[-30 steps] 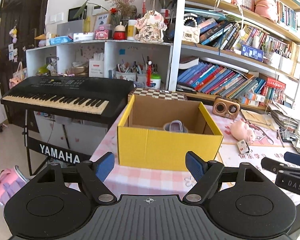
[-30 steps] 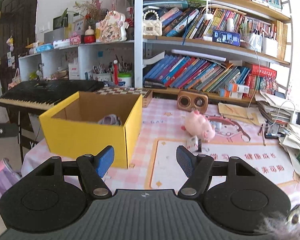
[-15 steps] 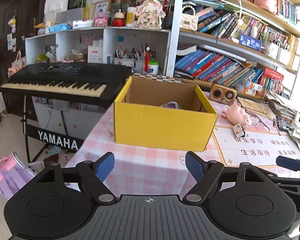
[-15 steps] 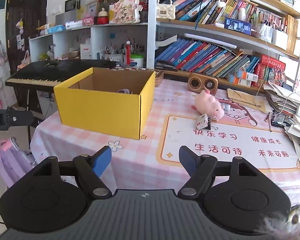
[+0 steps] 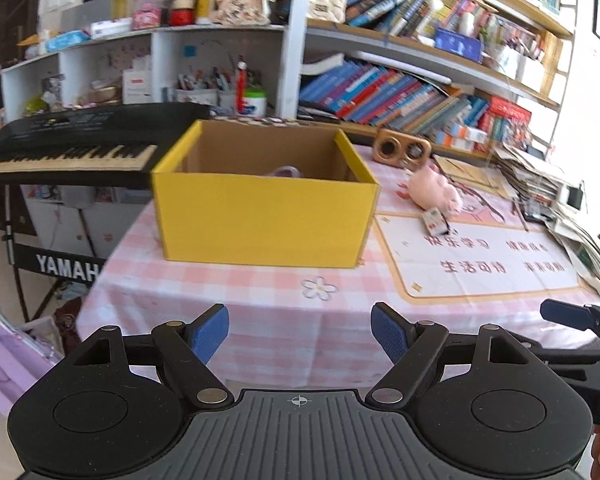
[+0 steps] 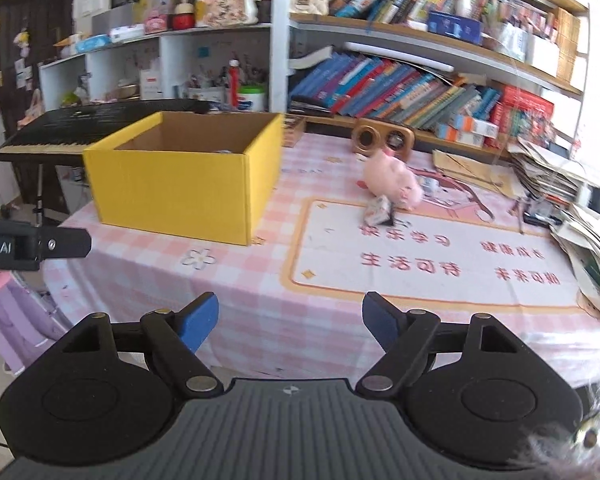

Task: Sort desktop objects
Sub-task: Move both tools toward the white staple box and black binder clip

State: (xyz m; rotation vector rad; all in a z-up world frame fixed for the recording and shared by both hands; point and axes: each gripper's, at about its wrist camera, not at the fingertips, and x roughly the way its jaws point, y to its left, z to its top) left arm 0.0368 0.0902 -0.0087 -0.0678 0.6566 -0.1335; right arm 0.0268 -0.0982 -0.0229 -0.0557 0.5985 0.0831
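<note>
Pulled back from the table since a second ago, both my grippers now look at the yellow box from farther off, with more pink checked cloth showing in front of it

Left wrist view: my left gripper stands wide open with nothing between its blue pads, held off the near edge of the tablecloth. Ahead sits the yellow box, open at the top, one pale purple item just visible inside. To its right lie a pink plush pig and, just beside it, a small white packet on the printed mat; a wooden speaker stands behind them

Right wrist view: my right gripper is empty too, its jaws opening, pointed across the mat toward the pig and packet, which remain well apart from it

By my reading the sort is barely begun: one thing appears boxed, while the pig, the packet and perhaps the speaker are left on the table
</note>
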